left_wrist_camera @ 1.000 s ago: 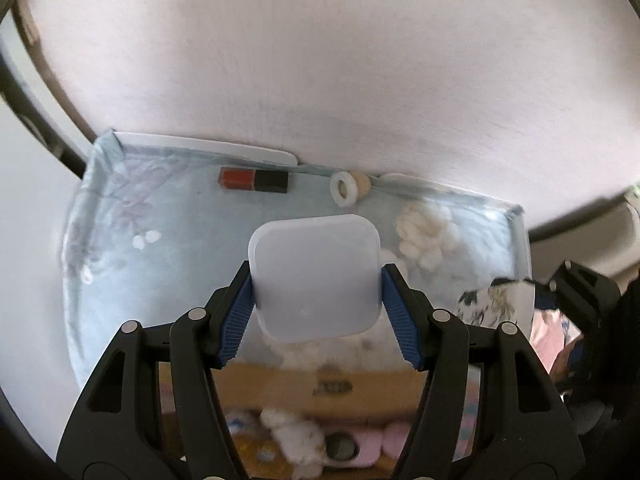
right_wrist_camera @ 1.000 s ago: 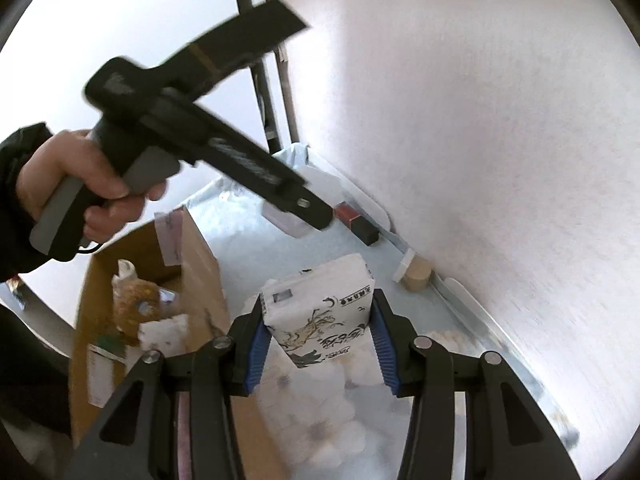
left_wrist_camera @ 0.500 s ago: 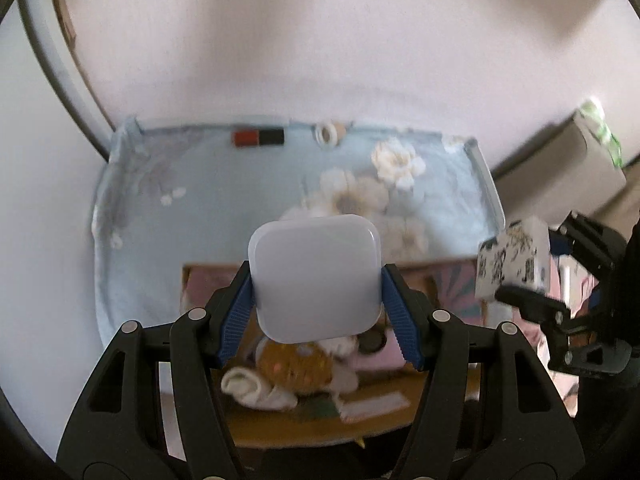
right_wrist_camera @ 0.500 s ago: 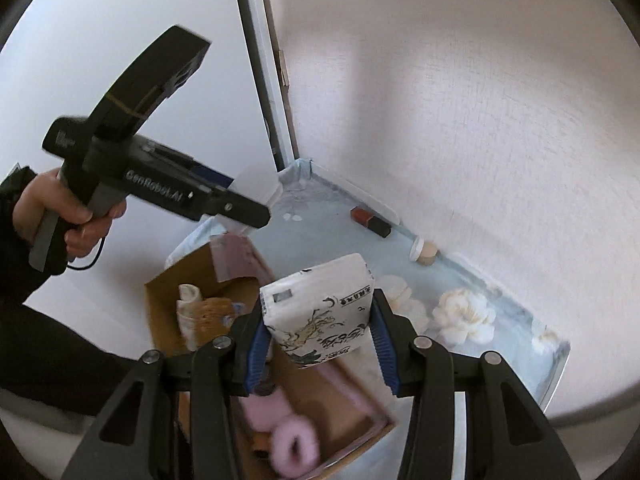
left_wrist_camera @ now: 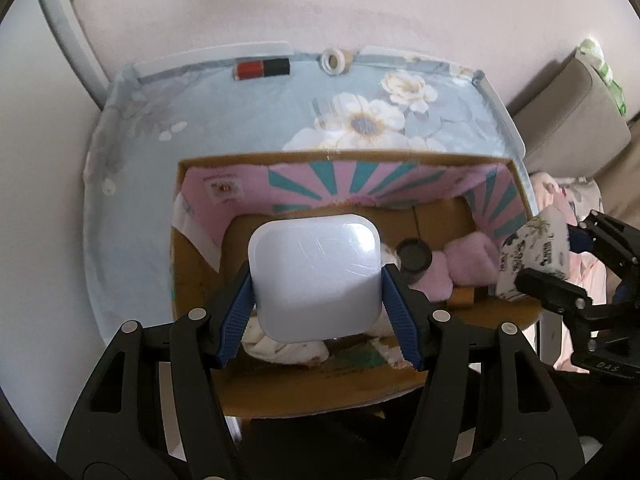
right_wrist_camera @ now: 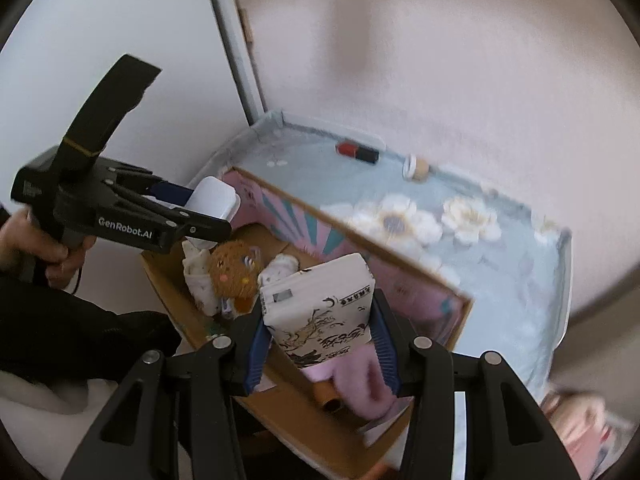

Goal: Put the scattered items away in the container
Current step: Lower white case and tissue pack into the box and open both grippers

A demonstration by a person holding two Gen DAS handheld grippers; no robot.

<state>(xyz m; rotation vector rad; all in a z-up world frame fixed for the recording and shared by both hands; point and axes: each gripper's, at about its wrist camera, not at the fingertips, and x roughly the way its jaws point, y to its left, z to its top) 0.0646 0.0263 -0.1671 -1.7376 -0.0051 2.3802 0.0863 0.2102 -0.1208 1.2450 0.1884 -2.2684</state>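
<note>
My left gripper (left_wrist_camera: 316, 304) is shut on a white rounded-square box (left_wrist_camera: 314, 276) and holds it above the left part of the cardboard box (left_wrist_camera: 344, 156). My right gripper (right_wrist_camera: 320, 344) is shut on a printed tissue pack (right_wrist_camera: 324, 312) above the box's (right_wrist_camera: 460, 296) right end. The left gripper (right_wrist_camera: 208, 216) and its white box (right_wrist_camera: 212, 200) also show in the right wrist view. The tissue pack (left_wrist_camera: 534, 254) shows in the left wrist view. A red and black lipstick (left_wrist_camera: 262, 67) and a small white-capped jar (left_wrist_camera: 333, 61) lie by the wall.
The cardboard box holds a pink fluffy item (left_wrist_camera: 468, 260), a black cap (left_wrist_camera: 414, 256), a brown plush (right_wrist_camera: 234, 272) and white cloths (right_wrist_camera: 200, 276). The floral blue tablecloth (left_wrist_camera: 132, 184) covers a table against the wall. A sofa (left_wrist_camera: 572, 120) stands at the right.
Both grippers have pulled back from the far table edge and come over the cardboard box, still holding their items. The box now fills the middle of both views.
</note>
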